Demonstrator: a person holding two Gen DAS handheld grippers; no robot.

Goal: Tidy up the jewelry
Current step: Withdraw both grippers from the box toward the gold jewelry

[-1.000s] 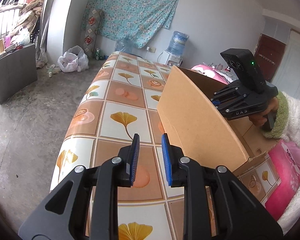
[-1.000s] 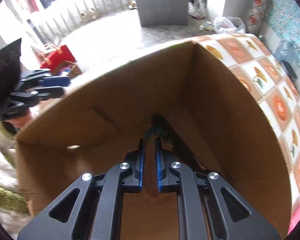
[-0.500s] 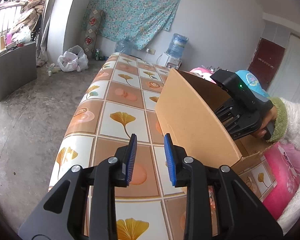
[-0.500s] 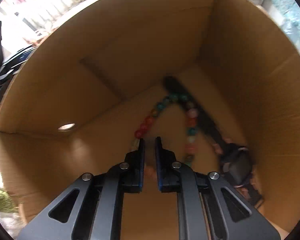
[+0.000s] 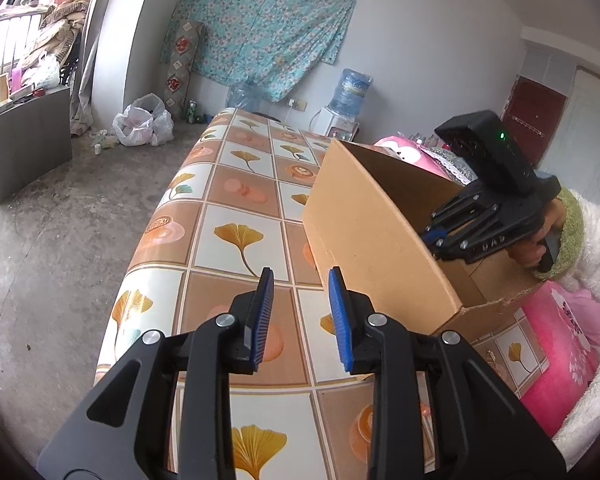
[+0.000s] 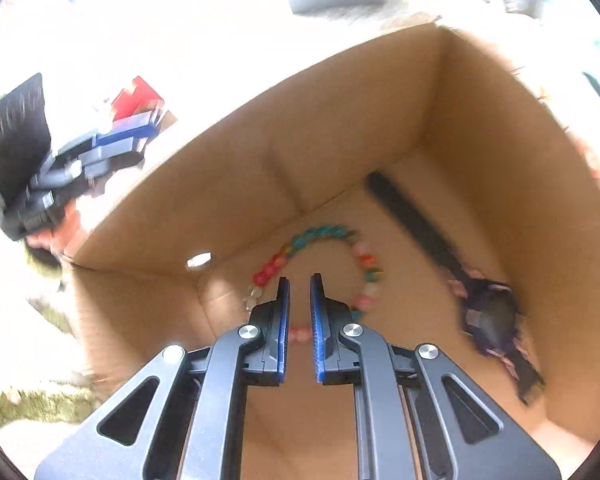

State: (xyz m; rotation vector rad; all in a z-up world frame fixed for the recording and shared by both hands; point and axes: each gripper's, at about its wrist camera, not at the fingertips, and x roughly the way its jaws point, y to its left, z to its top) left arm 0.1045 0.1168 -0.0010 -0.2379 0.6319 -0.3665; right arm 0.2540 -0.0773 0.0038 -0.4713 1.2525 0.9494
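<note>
Cardboard box [image 5: 364,220]: open-topped, on tiled counter [image 5: 236,236], at 3 o'clock of centre in left wrist view

Bead bracelet [image 6: 364,264]: multicoloured, flat on box floor, looped around 12 o'clock of the right fingertips; nearest beads visible in the gap between the blue pads, not touched so far as can be told

Wristwatch [image 6: 492,316]: dark, on box floor at 3 o'clock of bracelet, apart from it, strap running toward far corner at 1 o'clock

Right gripper [image 6: 299,280]: inside box, above floor, fingers slightly apart with a narrow gap, nothing pinched

Left gripper [image 5: 300,276]: outside box, over counter at 9 o'clock of box wall, fingers spread, nothing between

Water dispenser [image 5: 352,92]: against far wall, 12 o'clock beyond counter
</note>
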